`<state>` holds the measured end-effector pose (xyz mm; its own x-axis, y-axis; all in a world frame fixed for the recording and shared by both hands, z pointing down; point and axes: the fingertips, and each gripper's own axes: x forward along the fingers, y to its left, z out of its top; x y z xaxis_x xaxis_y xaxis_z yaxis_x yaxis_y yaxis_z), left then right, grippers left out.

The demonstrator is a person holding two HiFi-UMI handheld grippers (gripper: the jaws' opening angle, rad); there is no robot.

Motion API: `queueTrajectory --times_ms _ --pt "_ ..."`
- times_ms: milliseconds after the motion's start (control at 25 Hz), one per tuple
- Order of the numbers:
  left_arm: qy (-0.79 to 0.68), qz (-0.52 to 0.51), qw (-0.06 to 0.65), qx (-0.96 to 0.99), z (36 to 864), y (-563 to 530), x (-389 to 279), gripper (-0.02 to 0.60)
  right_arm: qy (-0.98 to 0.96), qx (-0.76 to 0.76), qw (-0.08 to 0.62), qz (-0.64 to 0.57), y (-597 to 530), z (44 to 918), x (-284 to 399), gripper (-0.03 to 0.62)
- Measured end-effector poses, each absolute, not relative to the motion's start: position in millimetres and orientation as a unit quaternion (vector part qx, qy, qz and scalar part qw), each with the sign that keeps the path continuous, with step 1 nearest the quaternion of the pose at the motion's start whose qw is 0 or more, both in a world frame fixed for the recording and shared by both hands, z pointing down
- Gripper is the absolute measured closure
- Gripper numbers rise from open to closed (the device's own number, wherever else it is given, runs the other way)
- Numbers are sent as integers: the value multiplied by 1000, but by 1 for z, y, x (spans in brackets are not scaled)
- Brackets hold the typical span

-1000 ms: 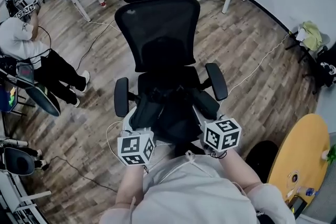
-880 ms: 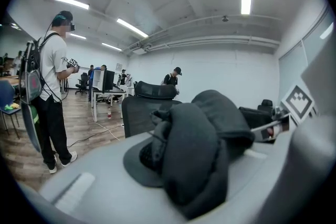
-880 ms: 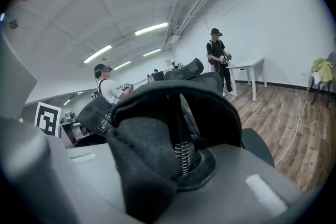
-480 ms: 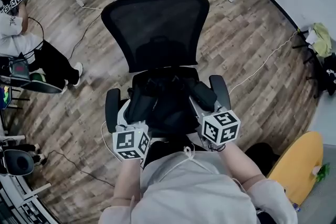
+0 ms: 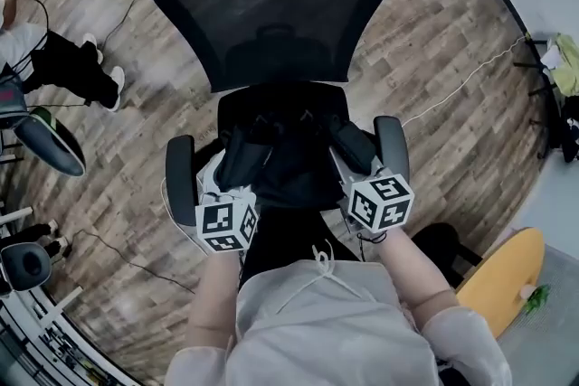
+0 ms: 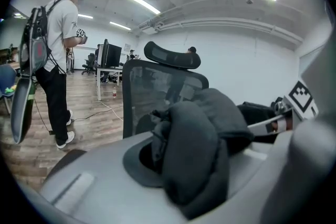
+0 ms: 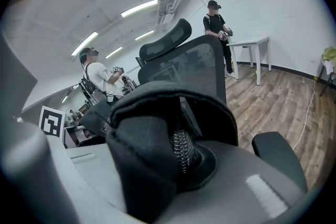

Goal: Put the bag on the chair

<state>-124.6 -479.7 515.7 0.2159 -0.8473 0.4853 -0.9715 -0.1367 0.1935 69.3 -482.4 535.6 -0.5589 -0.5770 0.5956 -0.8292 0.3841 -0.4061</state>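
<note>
A black office chair (image 5: pixel 271 14) stands right before me, its seat (image 5: pixel 280 104) just ahead of the bag. The black bag (image 5: pixel 291 169) hangs between both grippers at the seat's front edge, between the armrests. My left gripper (image 5: pixel 237 172) is shut on a padded strap of the bag (image 6: pixel 194 160). My right gripper (image 5: pixel 353 151) is shut on another padded black part of the bag (image 7: pixel 147 165), with a zip showing. The chair's mesh backrest (image 6: pixel 157 92) rises behind the bag; it also shows in the right gripper view (image 7: pixel 194 65).
A person (image 6: pixel 58 60) with a backpack stands on the wooden floor at the left. Another person (image 7: pixel 216 29) stands by a white table (image 7: pixel 252 44). A yellow round table (image 5: pixel 502 280) is at the lower right. A white cable (image 5: pixel 461 86) runs across the floor on the right.
Both grippers have carried the bag forward toward the chair, which now looms larger and nearer. The grips on the bag have not changed.
</note>
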Motion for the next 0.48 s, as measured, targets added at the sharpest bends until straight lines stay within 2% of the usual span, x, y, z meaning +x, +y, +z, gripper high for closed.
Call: queueTrajectory --times_ms 480 --pt "-600 183 301 718 652 -490 -145 537 -788 428 227 381 -493 664 52 557"
